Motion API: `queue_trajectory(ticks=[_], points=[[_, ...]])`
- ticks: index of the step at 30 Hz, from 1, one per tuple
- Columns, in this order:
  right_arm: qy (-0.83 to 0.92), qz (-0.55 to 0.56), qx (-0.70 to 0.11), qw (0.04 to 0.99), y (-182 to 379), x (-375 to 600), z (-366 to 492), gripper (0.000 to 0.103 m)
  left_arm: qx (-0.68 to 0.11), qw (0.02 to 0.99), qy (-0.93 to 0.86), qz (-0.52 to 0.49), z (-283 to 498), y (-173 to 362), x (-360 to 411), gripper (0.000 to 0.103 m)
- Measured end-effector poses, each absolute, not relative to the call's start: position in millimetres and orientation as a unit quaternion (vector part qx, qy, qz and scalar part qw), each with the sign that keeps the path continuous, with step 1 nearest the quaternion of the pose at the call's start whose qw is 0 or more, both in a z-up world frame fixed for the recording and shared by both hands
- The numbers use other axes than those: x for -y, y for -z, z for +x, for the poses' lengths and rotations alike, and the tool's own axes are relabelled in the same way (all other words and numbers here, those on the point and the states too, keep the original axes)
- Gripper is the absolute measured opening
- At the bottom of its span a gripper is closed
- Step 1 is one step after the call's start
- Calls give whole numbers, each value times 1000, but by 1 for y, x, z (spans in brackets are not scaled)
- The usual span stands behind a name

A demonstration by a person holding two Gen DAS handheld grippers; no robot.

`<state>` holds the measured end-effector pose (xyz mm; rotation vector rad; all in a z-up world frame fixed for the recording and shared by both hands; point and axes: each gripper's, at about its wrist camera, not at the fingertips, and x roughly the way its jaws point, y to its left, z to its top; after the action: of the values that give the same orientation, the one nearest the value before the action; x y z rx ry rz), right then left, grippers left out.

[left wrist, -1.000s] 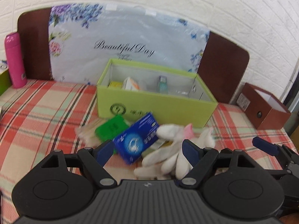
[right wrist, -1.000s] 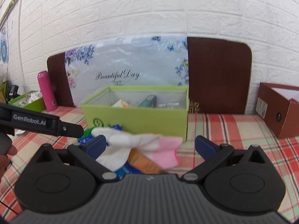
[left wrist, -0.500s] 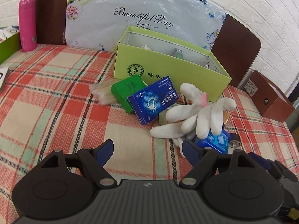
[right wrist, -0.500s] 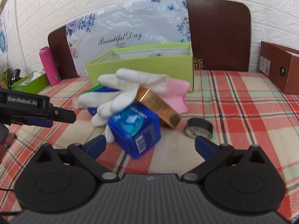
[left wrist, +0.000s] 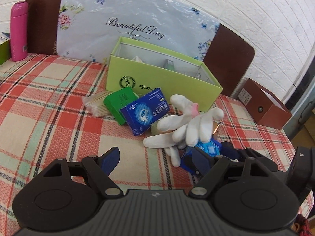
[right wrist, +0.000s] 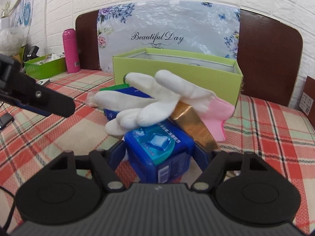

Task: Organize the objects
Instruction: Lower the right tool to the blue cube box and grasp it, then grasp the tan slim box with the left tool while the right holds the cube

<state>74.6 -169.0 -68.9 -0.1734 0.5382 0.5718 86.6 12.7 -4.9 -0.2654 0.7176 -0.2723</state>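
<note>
1. Right gripper (right wrist: 159, 153): jaws closed in on a blue cube box (right wrist: 159, 147), one finger on each side; contact looks made. Box sits on the plaid table (right wrist: 271, 137).
2. Left gripper (left wrist: 155, 161): jaws wide apart, nothing between them, low over bare cloth left of the pile.
3. White glove (right wrist: 149, 100) with pink cuff drapes over the top of the cube box, fingers pointing left. In the left view the glove (left wrist: 189, 123) covers most of the cube box (left wrist: 208, 149).
4. Gold box (right wrist: 193, 123) leans tilted just behind-right of the cube box, under the glove's cuff.
5. Flat blue box (left wrist: 145, 112) lies left of the glove, touching it; green box (left wrist: 120, 104) overlaps its far-left corner; a packet of sticks (left wrist: 96, 104) lies against the green box.
6. Lime bin (left wrist: 163, 80) stands open behind the pile, just beyond the green and flat blue boxes. A few small items inside, too small to name.
7. Floral board (left wrist: 137, 19) reading "Beautiful Day" leans upright behind the bin, against a brown panel (left wrist: 228, 53).
8. Pink bottle (left wrist: 18, 31) upright at far left. Brown box (left wrist: 265, 106) far right, well apart from the pile.
9. Right view, far left: green tray (right wrist: 45, 66) beside the pink bottle (right wrist: 70, 51).
</note>
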Motion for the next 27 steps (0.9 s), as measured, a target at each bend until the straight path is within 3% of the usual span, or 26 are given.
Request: queue_trajectory(ticks=[15, 23, 25, 27], points=[[-227, -26, -313, 922, 57, 246, 12, 73, -373, 892, 236, -101, 99, 17, 48, 83], [-196, -10, -318, 928, 53, 273, 4, 73, -350, 903, 250, -18, 133, 38, 105, 78], [-196, -3, -319, 927, 54, 276, 4, 73, -364, 897, 253, -4, 142, 44, 109, 70], [-196, 0, -320, 927, 54, 276, 5, 74, -382, 888, 257, 10, 142, 50, 109, 35]])
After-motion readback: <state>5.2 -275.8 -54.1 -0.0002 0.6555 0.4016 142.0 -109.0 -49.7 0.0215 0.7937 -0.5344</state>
